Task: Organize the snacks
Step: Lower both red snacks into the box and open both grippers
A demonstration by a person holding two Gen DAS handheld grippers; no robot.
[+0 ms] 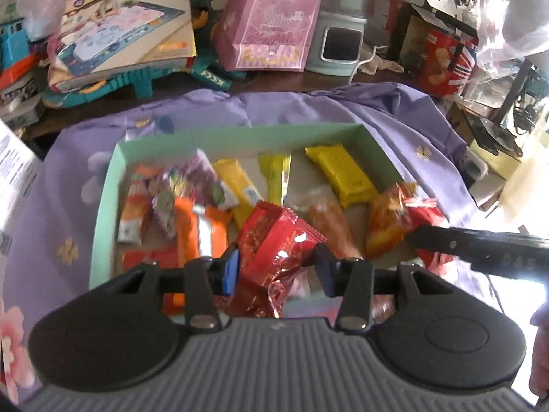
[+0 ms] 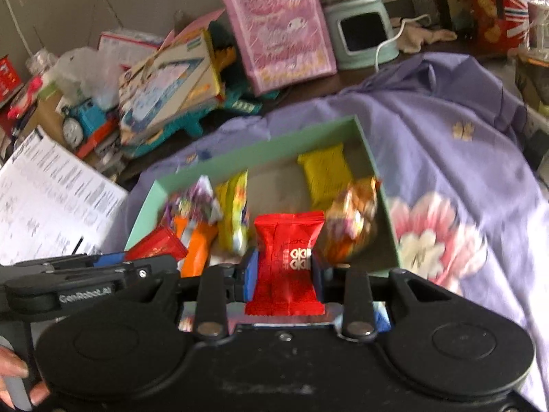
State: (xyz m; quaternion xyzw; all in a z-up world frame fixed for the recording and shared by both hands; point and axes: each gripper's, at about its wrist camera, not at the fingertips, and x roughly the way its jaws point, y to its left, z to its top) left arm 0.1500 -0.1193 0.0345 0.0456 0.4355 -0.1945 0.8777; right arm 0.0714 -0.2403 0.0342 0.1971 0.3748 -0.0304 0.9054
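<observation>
Both jaws pinch glossy red snack packets: left gripper a crinkled foil packet, right gripper a flat packet with white characters. Over the green box, motion blur obscures the other wrappers' labels.

Mint-green walls are seen on the box, with a pale inner floor. The cloth under it is coloured lilac and patterned with pink-and-white flowers and small tan blossoms. A shiny red foil packet is shown between blue pads of the black left gripper. A matte red packet with white characters is shown in the black right gripper. Yellow wrappers, orange-and-white wrappers and a purple multicoloured pack are visible in the box. A pink printed gift bag and a pale green appliance with a dark window are seen behind.
</observation>
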